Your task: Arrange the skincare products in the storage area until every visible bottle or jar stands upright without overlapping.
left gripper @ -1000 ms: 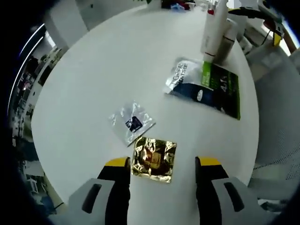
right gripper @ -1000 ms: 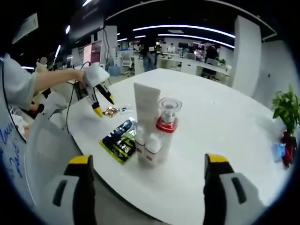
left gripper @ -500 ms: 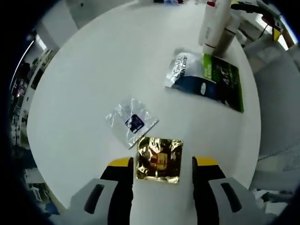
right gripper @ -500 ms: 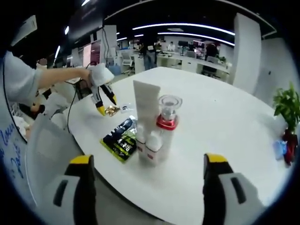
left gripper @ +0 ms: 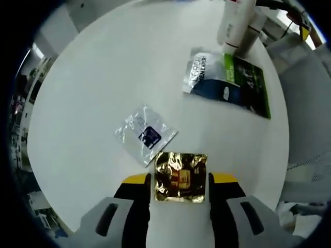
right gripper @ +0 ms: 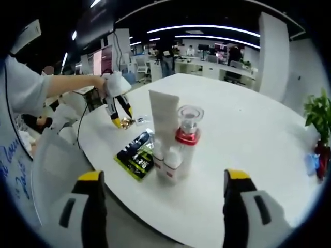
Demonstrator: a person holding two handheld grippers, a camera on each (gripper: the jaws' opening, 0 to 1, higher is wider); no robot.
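Looking at the gold foil sachet [left gripper: 181, 176], I've got it lying flat on the white round table [left gripper: 103, 77], right between the yellow tips of my left gripper [left gripper: 180, 181]. The jaws are narrowed to about the sachet's width, but I can't tell if they're actually pinching it or just flanking it.

Biggest worry: it's thin, flat and slick, so I reckon the tips could skate over the foil or just crumple it instead of lifting. The clear sachet [left gripper: 146, 135] sits just beside its upper left corner, close enough that a sloppy close could drag that one along or stack them.

Further up, the dark blue and green packet [left gripper: 227, 85] lies flat near the standing white tube [right gripper: 161, 124] and the red-collared pump bottle [right gripper: 185, 142]. Those two stand upright and very close together, so a careless swing in there could knock them over.

My right gripper [right gripper: 163, 206] hangs wide open near the table edge, holding nothing, well back from the bottles.
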